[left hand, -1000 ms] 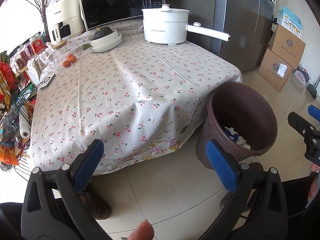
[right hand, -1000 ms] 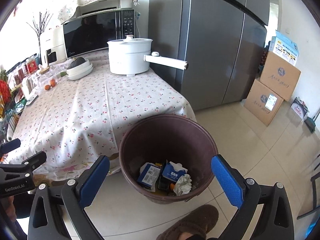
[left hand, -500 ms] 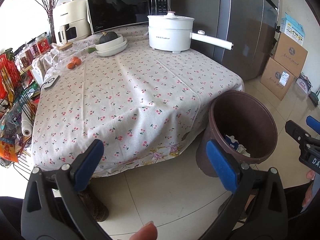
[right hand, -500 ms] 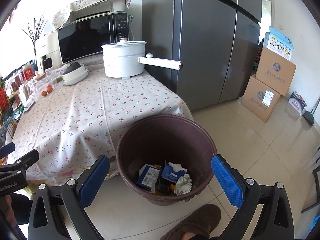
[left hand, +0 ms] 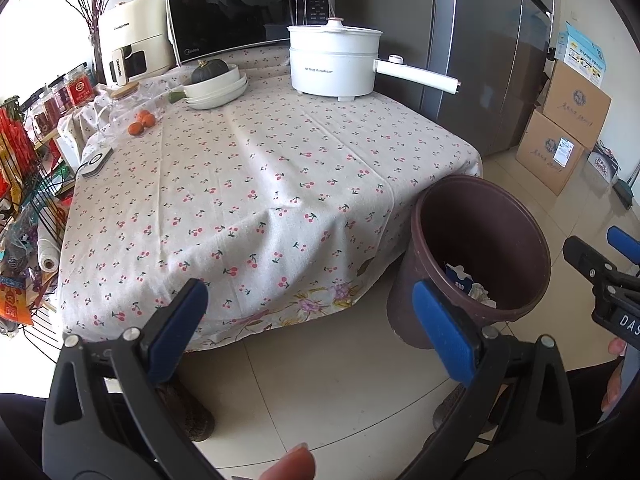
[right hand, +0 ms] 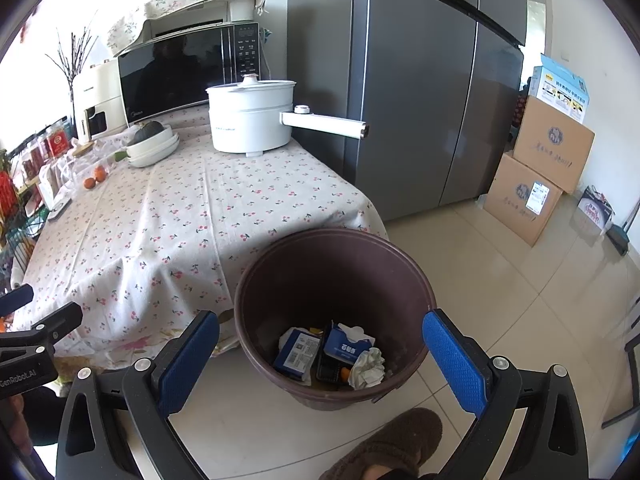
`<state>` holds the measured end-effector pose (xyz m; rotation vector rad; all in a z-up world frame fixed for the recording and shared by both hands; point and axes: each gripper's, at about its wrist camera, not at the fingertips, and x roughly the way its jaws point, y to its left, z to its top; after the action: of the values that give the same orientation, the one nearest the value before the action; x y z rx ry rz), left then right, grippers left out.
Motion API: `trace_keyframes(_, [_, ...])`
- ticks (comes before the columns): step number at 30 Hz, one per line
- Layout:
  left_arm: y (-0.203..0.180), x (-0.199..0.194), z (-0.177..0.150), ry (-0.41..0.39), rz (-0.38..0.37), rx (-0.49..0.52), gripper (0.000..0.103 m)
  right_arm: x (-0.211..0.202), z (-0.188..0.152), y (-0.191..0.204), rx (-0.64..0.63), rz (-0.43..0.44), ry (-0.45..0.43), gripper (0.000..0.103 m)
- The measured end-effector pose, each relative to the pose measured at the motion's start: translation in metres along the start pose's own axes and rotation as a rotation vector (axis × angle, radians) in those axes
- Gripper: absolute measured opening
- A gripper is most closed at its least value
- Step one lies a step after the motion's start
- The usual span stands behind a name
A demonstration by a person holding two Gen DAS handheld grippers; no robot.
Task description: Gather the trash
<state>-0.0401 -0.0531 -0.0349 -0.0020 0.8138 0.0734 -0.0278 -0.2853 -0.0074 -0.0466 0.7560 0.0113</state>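
Observation:
A brown trash bin (right hand: 400,264) (left hand: 520,220) stands on the tiled floor at the table's near right corner. Inside it lie blue cartons (right hand: 298,354), a crumpled white paper (right hand: 368,368) and a dark tray. My right gripper (right hand: 320,364) hangs open just above the bin's near side, nothing between its blue pads. My left gripper (left hand: 308,328) is open too, held over the floor in front of the table's draped edge, with the bin to its right. The right gripper's tip also shows at the right edge of the left wrist view.
The table wears a cherry-print cloth (left hand: 260,184). At its back stand a white electric pot (left hand: 334,64) with a long handle, a microwave (left hand: 244,8), stacked bowls with a squash (left hand: 216,84) and oranges (left hand: 142,124). A fridge (right hand: 420,92) and cardboard boxes (right hand: 536,176) stand right. A slippered foot (right hand: 384,448) is near the bin.
Both grippers have drawn back and risen a little, so the table and bin sit slightly lower and farther in view. Both stay open and empty.

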Motion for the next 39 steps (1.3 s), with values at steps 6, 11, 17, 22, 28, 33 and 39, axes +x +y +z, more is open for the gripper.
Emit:
trace_keyframes(6, [-0.0012,0.0009,-0.0006,0.009,-0.007,0.000,0.102,0.0011,-0.0006,0.0007,-0.002,-0.001,0.002,0.103])
trace_keyframes(11, [-0.0015,0.0006,-0.0011,0.009,-0.010,0.002,0.102,0.0015,-0.0010,0.0007,-0.002,0.000,0.003,0.103])
trace_keyframes(17, [-0.0027,0.0006,-0.0015,0.013,-0.016,0.007,0.102,0.0015,-0.0027,0.0019,-0.006,-0.002,0.004,0.103])
trace_keyframes(22, [-0.0030,-0.0002,-0.0016,0.010,-0.018,0.010,0.102,0.0018,-0.0026,0.0015,-0.005,-0.002,0.004,0.103])
trace_keyframes(28, [-0.0041,-0.0002,-0.0019,0.009,-0.017,0.010,0.102,0.0019,-0.0027,0.0010,-0.002,-0.003,0.000,0.103])
trace_keyframes(33, [-0.0052,0.0005,-0.0024,0.012,-0.021,0.012,0.102,0.0017,-0.0035,0.0014,-0.004,-0.004,0.003,0.103])
trace_keyframes(39, [-0.0085,0.0001,-0.0022,0.006,-0.017,0.025,0.102,-0.0023,-0.0035,-0.0007,0.007,-0.002,-0.014,0.103])
